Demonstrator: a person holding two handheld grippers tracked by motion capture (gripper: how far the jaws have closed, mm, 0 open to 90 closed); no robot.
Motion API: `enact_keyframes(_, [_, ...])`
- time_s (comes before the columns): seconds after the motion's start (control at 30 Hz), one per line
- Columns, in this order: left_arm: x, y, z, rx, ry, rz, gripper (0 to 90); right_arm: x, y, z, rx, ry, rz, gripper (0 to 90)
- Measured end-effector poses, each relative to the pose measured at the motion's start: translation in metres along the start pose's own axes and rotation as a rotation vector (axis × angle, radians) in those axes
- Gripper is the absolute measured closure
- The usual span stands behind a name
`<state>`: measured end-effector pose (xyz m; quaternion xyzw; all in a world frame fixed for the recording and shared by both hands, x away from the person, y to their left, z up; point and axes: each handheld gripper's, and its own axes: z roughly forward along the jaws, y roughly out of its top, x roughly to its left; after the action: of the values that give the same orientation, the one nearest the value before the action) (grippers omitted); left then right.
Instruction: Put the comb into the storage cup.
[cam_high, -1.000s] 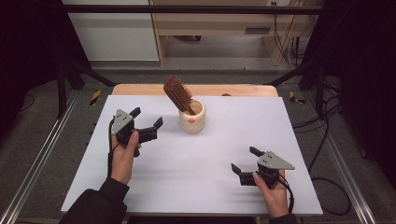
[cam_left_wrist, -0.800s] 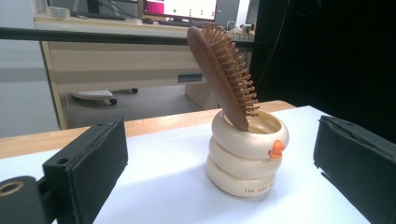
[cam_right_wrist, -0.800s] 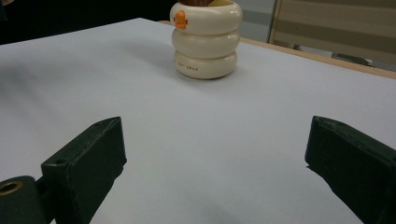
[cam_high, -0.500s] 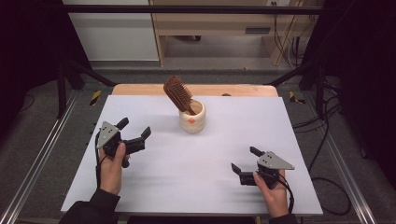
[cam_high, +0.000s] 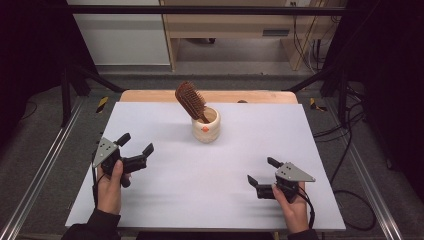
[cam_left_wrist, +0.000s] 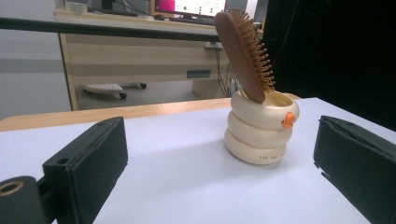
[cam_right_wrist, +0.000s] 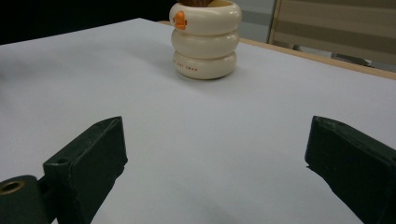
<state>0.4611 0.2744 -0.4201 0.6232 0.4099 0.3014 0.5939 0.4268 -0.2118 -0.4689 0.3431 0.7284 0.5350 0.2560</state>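
Since pulled back, left gripper (cam_high: 135, 144) empty.

Black tools (cam_high: 135, 148) with grey triangular plates; dark sleeves (cam_high: 95, 227).

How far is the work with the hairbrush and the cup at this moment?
Done, it seems: the wooden hairbrush stands handle-down in the cream ringed cup, leaning over its rim. In hand: nothing. The left gripper and the right gripper are both open and empty, near the front edge of the white table, apart from the cup. Left: apparently nothing, unless the brush must come out again.
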Motion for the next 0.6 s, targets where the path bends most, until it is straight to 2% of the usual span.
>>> enact_keyframes(0.17, [0.007,-0.001,-0.012,-0.009,0.014,0.004,2.8,0.000,0.000,0.000,0.002,0.002,-0.001,5.6])
enact_keyframes(0.33, [0.017,0.000,-0.024,-0.021,0.030,-0.008,2.9,-0.001,0.000,0.000,-0.001,0.006,0.019,5.7])
enact_keyframes(0.6, [0.025,0.002,-0.040,-0.008,0.022,0.018,3.0,-0.004,0.002,-0.005,-0.031,-0.014,0.021,5.6])
